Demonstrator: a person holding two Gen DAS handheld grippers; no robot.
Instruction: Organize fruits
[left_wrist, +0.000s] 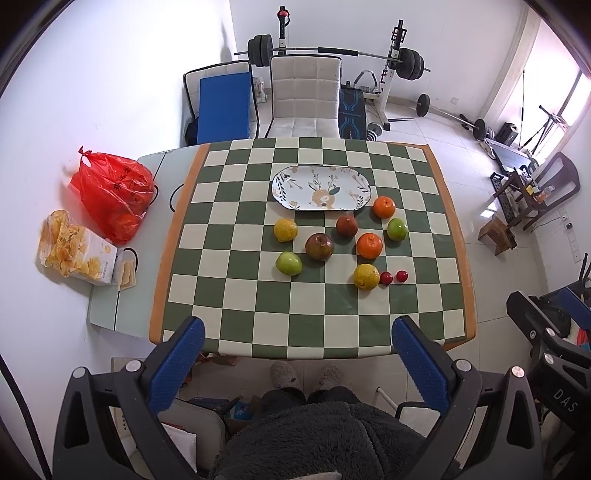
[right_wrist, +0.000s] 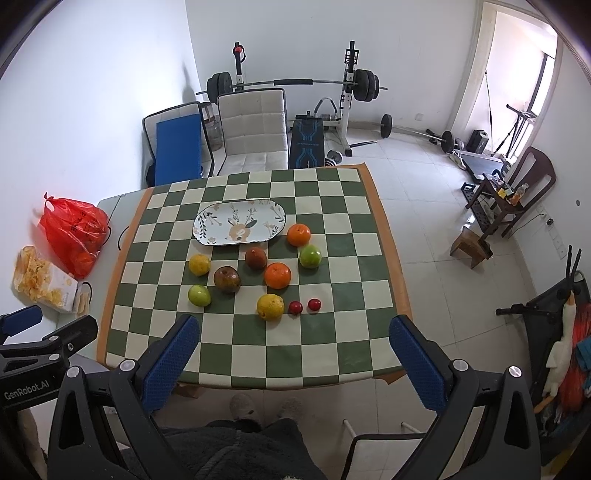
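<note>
Well above the table, both sets of jaws spread wide and gripping nothing. Left gripper (left_wrist: 297, 336) framing the near edge of the checkered cloth (left_wrist: 258, 325), blue pads (left_wrist: 177, 365) apart at either side; right gripper (right_wrist: 293, 334) likewise wide, hanging over the near strip of cloth. Between pads and fruit, several bare rows of squares, free of anything.

Further out, the fruit cluster mid-table, loose and mostly apart: near yellow citrus (left_wrist: 366, 277) just beside two small red fruits (left_wrist: 386, 277), near green apple (left_wrist: 288, 263) to the left, dark red-brown apple (left_wrist: 319, 247) close behind it, orange (left_wrist: 369, 245) in the middle, second yellow citrus (left_wrist: 285, 229), another dark red fruit (left_wrist: 347, 226), far green apple (left_wrist: 397, 229), far orange (left_wrist: 384, 206) almost at the rim of the oval patterned plate (left_wrist: 284, 184). Plate bare, set beyond all the fruit.

Right edge of cloth open to tiled floor; left edge bordered by a red plastic bag (left_wrist: 110, 192) and a snack box (left_wrist: 79, 254) on the uncovered tabletop. Beyond the far edge, a pale chair (left_wrist: 304, 92) and a weight rack (left_wrist: 395, 55).
</note>
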